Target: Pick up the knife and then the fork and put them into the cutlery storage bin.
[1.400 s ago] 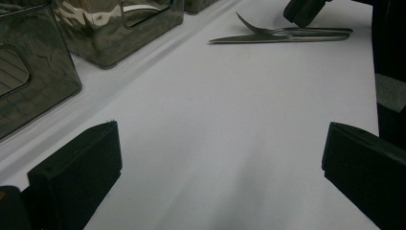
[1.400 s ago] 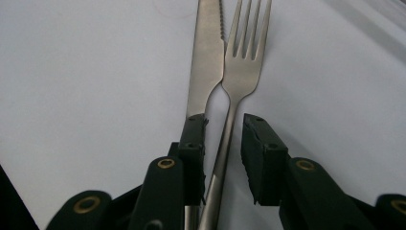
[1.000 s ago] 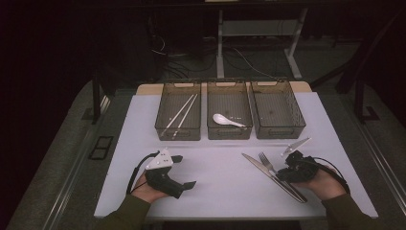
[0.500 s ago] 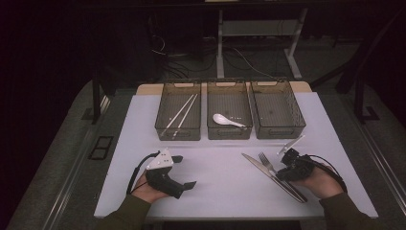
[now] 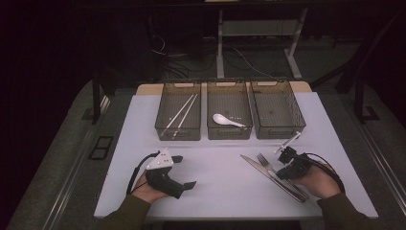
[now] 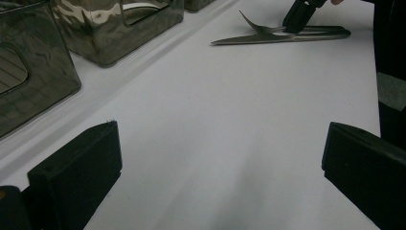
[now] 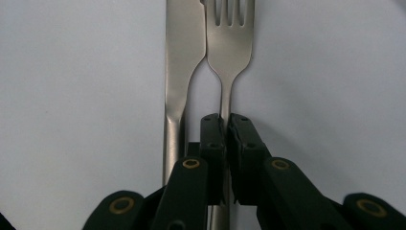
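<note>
1. Right gripper (image 7: 225,125): jaws pressed together on the handle of the fork (image 7: 229,36), lower centre of the right gripper view; fork lay on the table (image 5: 225,184) at lower right of the high view, touching the knife (image 7: 179,72) alongside.
2. Left gripper (image 5: 168,173): jaws wide apart, holding nothing, resting at lower left of the high view.
3. Step judged: fork gripped, not yet lifted.
4. Next move, judged: a straight lift clear of the knife, then carriage to the vacant right bin (image 5: 277,112); the chopsticks (image 5: 182,112) and spoon (image 5: 227,120) occupied the others.
5. Brands, labels, writing: none legible.
</note>
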